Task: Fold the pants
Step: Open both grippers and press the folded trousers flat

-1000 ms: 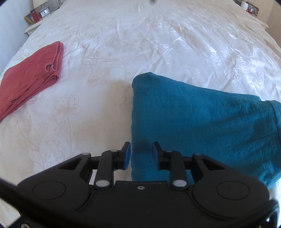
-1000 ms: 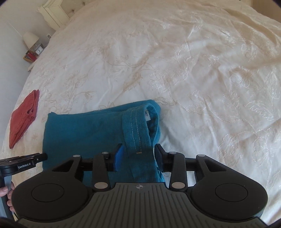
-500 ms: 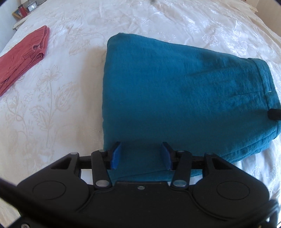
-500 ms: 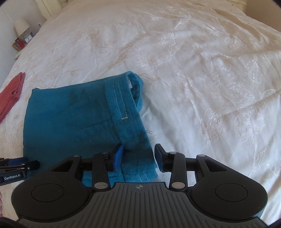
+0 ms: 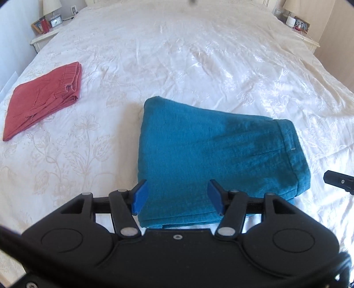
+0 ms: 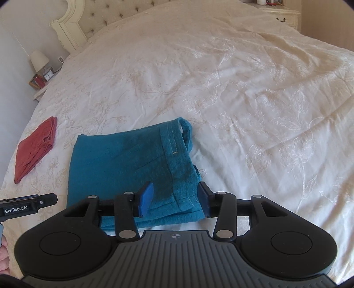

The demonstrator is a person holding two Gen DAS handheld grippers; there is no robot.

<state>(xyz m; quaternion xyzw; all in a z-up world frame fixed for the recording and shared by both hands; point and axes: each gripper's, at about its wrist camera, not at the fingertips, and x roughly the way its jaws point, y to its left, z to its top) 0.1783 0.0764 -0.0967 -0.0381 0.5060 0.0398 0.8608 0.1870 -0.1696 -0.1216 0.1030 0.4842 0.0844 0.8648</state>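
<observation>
The teal pants (image 5: 216, 159) lie folded into a flat rectangle on the white bedspread (image 5: 177, 55), waistband at the right. They also show in the right wrist view (image 6: 130, 168). My left gripper (image 5: 177, 197) is open and empty, hovering over the near left edge of the fold. My right gripper (image 6: 174, 199) is open and empty, above the near waistband corner. Neither touches the cloth as far as I can tell. The left gripper's tip shows in the right wrist view (image 6: 28, 205), and the right gripper's tip shows in the left wrist view (image 5: 338, 180).
A folded red garment (image 5: 44, 97) lies on the bed to the left, also in the right wrist view (image 6: 35, 150). Nightstands (image 5: 44, 33) with a lamp and clock stand at the far left, another nightstand (image 5: 303, 28) at the far right. A padded headboard (image 6: 106, 20) is behind.
Both grippers have opened wider and pulled back and up from the teal pants, which now lie released and flat. More of the bed and headboard has come into view.
</observation>
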